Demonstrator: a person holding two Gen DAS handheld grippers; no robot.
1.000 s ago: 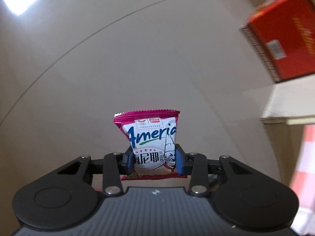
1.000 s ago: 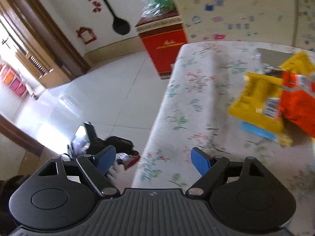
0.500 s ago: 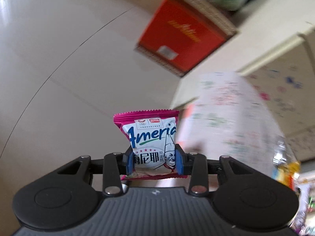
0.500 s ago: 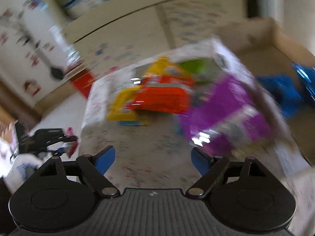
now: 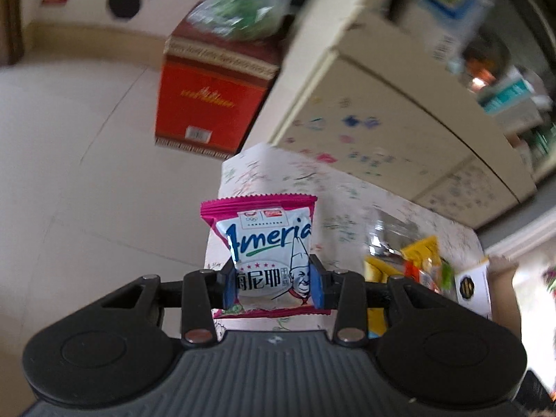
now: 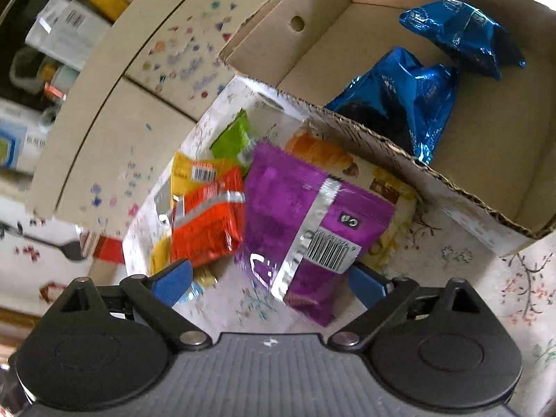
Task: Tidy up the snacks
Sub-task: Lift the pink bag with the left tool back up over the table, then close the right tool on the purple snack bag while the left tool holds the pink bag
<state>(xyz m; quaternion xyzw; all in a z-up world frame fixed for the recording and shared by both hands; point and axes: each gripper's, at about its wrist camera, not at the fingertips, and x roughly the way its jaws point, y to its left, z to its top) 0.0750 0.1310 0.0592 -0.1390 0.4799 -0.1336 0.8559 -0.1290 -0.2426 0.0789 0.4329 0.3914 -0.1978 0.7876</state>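
Snack heap partly hidden, background blurred

One pink-edged snack packet [image 5: 264, 243] is clamped in the left gripper [image 5: 272, 286]; the right gripper [image 6: 274, 283], jaws just widened, stands empty above the purple bag [image 6: 309, 215] on the table [image 6: 486, 278]. Two blue bags [image 6: 410, 100] are counted in the cardboard box [image 6: 382, 146].

Our right gripper [image 6: 269, 283] has just spread its jaws wider over the purple bag [image 6: 305, 219], its view swinging from floor to cardboard box [image 6: 469, 205]; our left view now includes the table [image 5: 351, 201] at right.
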